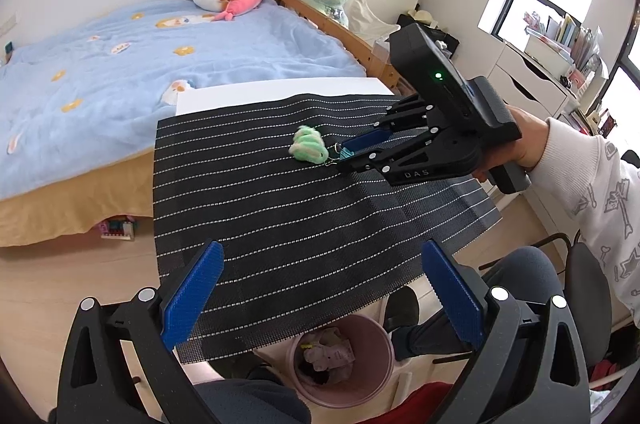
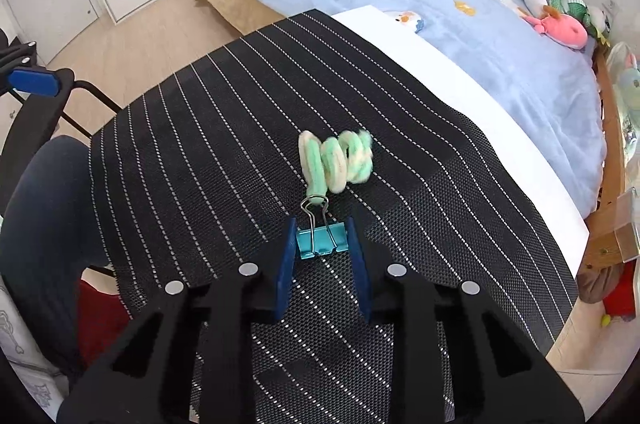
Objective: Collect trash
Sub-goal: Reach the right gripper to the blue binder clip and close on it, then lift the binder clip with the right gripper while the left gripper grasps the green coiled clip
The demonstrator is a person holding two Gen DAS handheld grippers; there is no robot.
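Note:
A teal binder clip lies on the black striped mat, and a fuzzy green-and-cream coil hangs from its wire handle. My right gripper points steeply down at it, and its blue pads press on the clip's two sides. In the left wrist view the same clip sits at the right gripper's tips, with the coil just left of them. My left gripper hovers open over the mat's near edge, holding nothing.
A pink waste bin with crumpled trash inside stands on the floor below the mat's near edge, between the person's knees. The mat covers a white table that butts against a blue bed. White drawers stand to the right.

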